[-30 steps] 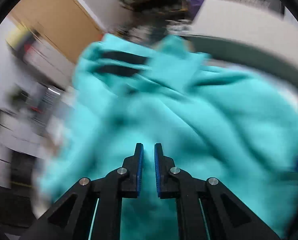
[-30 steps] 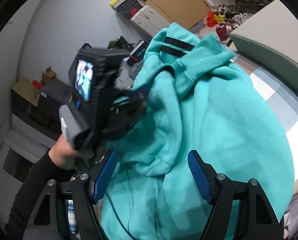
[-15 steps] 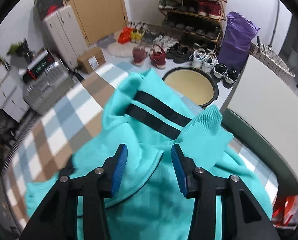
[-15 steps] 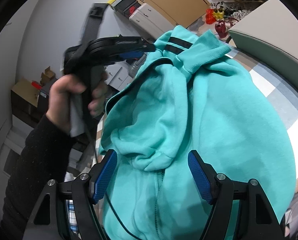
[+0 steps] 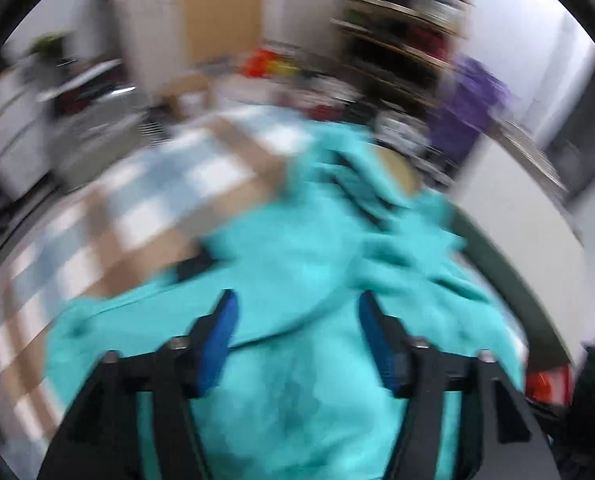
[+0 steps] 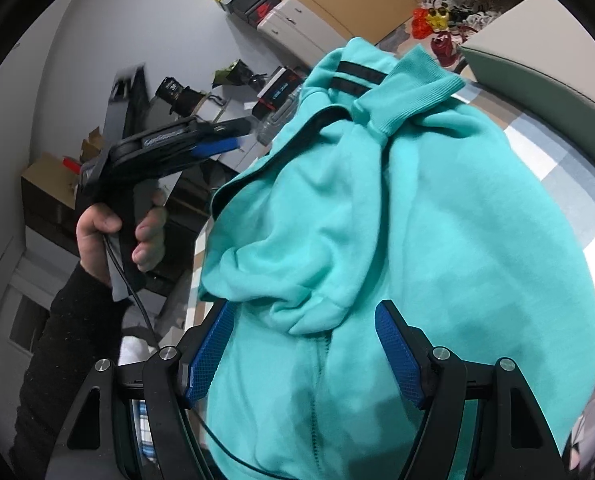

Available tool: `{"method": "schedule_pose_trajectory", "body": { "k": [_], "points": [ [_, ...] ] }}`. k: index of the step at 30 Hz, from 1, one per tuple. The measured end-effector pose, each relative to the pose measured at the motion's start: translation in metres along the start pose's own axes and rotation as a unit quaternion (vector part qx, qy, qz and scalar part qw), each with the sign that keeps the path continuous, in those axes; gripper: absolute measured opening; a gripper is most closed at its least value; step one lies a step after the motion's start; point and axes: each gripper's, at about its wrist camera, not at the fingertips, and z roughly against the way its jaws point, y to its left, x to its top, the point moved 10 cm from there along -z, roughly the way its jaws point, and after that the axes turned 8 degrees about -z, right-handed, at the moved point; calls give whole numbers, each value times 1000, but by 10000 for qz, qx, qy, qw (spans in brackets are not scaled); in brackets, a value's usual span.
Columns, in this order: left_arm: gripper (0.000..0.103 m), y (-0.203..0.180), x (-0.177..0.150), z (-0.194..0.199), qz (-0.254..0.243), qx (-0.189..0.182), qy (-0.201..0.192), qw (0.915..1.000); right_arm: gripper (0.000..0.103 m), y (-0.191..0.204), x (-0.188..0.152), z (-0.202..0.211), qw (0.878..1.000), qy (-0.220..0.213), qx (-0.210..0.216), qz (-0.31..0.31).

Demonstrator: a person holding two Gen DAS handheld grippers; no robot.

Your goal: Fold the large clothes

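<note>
Though blurred in the left view, clearly a bulky turquoise fleece sweatshirt with black-striped ribbed cuffs (image 6: 397,208), heaped on the brown-and-white checked cloth surface (image 5: 145,216). Soft, thick, floppy, probably fairly heavy; best pinched at a ribbed cuff or hem edge. Left gripper (image 5: 295,334) spread wide, empty, above the heap. Right gripper (image 6: 303,354) likewise wide, gripping nothing.
</note>
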Motion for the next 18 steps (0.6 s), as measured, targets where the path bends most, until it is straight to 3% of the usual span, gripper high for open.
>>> {"method": "schedule_pose_trajectory", "body": {
  "k": [2, 5, 7, 9, 11, 14, 18],
  "points": [
    [61, 35, -23, -5, 657, 36, 50, 9978, 74, 3, -2, -1, 9999, -19, -59, 94],
    [61, 41, -58, -36, 1505, -766, 64, 9856, 74, 5, -4, -2, 9999, -25, -61, 79],
    [60, 39, -70, -57, 1775, -938, 95, 9796, 74, 7, -5, -3, 9999, -68, -94, 111],
    [60, 27, -72, -49, 1597, -766, -269, 9838, 74, 6, -7, -4, 9995, -73, -214, 220],
    [61, 14, -74, -42, 1351, -713, -155, 9881, 74, 2, -7, -9, 9992, -49, -327, 236],
    [61, 0, -66, -22, 983, -1039, 46, 9897, 74, -1, -9, -12, 9993, 24, -357, 129],
    [61, 26, -44, 10, 1076, -747, -551, 9899, 74, 2, -9, -12, 9991, -12, -349, 223]
  ]
}}
